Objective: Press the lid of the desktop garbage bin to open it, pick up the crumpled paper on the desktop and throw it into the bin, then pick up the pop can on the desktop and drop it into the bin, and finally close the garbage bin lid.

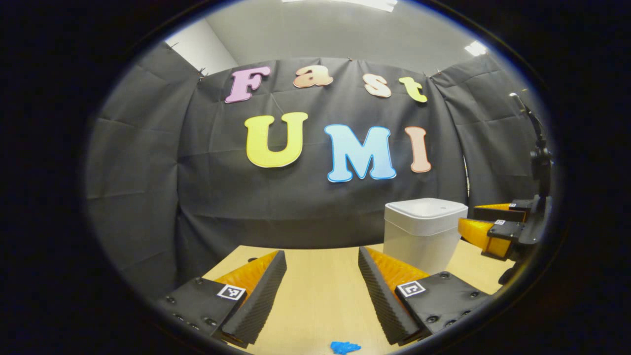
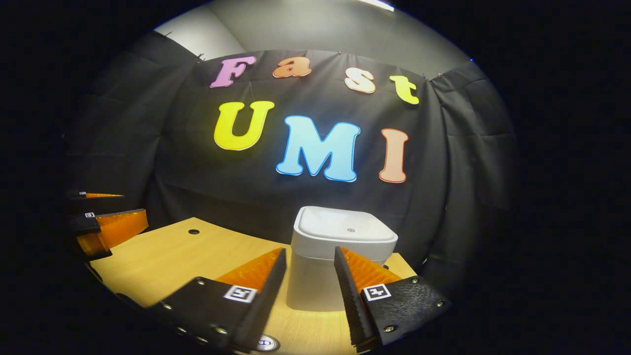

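Looking forward along the right tool [image 2: 310, 251], finds the white, square-bodied plastic garbage bin [image 2: 310, 291] straight ahead and near, upright on the light wooden table [image 2: 167, 256], with its flat white lid [image 2: 345, 229] down and shut. Holds nothing, fingers spread apart, tips level with the bin's upper wall and below the lid. Likely needs a rise and a push down onto the lid top to open it.

Puts the bin off to the right and farther back as seen from the left tool [image 1: 321, 251], likewise spread and empty. Makes the right tool the nearer one for the press.

Counts one bin, one lid, two tools. Counts one small blue crumpled scrap [image 1: 345, 347] on the table close under the left tool's fingers, probably the paper. Shows one small round object [image 2: 266, 342] at the bottom edge of the right gripper view, too cut off to call a can.
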Available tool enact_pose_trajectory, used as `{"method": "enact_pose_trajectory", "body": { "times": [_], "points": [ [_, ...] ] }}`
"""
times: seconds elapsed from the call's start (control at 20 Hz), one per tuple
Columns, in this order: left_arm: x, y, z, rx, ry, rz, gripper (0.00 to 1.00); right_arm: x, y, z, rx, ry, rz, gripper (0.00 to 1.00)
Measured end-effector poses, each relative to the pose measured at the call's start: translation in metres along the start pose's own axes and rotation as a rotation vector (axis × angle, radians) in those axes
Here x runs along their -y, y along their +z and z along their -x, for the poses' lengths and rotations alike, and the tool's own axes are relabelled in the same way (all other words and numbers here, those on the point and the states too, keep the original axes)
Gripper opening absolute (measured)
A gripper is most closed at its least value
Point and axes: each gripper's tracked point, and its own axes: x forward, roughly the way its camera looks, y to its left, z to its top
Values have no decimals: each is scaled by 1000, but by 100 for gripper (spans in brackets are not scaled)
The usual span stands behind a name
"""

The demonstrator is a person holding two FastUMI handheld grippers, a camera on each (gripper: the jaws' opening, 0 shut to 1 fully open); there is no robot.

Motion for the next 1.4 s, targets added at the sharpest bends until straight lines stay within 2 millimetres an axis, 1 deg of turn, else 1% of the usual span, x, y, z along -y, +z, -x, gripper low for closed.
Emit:
{"method": "enact_pose_trajectory", "body": {
  "times": [0.05,0.1,0.15,0.2,0.25,0.3,0.35,0.4,0.45,0.5,0.55,0.6,0.65,0.7,0.85,1.0,1.05,1.15,1.2,1.25,1.3,1.35,1.4],
  "points": [
    [0,0,0,0,3,0,100,-1,3,0,3,2,-3,63],
    [-1,1,0,1,4,0,100,2,1,-5,1,-3,-5,46],
    [-1,0,0,0,5,1,100,3,1,-7,-3,-4,-5,45],
    [-1,-1,-1,0,5,4,95,4,0,-11,-8,-3,-4,45],
    [0,-1,-1,-1,5,6,100,12,2,-9,-11,-42,1,45],
    [2,-1,-2,-1,5,7,87,19,0,-6,0,-59,-16,31],
    [3,0,0,0,6,6,94,19,3,-11,-3,-52,-31,12],
    [3,0,-1,2,8,7,100,23,0,-19,-10,-56,-37,12],
    [5,-1,0,2,8,9,100,26,0,-21,-13,-57,-41,12],
    [7,-1,-2,1,7,9,100,35,-7,-16,-19,-96,-49,12],
    [7,-1,-1,1,8,8,100,37,0,-29,-19,-78,-69,6],
    [9,0,0,3,10,5,100,37,-3,-35,-24,-75,-82,6],
    [9,0,3,5,11,3,100,42,-4,-38,-28,-84,-91,6],
    [11,0,3,4,11,2,100,46,-1,-41,-26,-82,-99,2],
    [12,-2,3,3,16,-3,100,57,8,-59,-8,-80,-99,2],
    [12,-2,2,2,26,0,100,59,13,-77,2,-59,-94,2],
    [11,-3,3,2,31,0,100,58,15,-80,5,-50,-95,2],
    [9,-4,4,3,42,-1,100,58,15,-91,4,-37,-93,2],
    [8,-4,4,4,47,-1,96,58,13,-95,1,-36,-91,2],
    [6,-4,4,4,53,-1,100,58,12,-99,-5,-31,-94,2],
    [5,-4,3,3,58,-1,96,57,9,-102,-14,-29,-98,2],
    [4,-3,3,4,61,-1,100,57,6,-105,-26,-25,-103,2],
    [3,-3,2,4,63,0,100,57,1,-109,-40,-24,-106,2]
  ]
}}
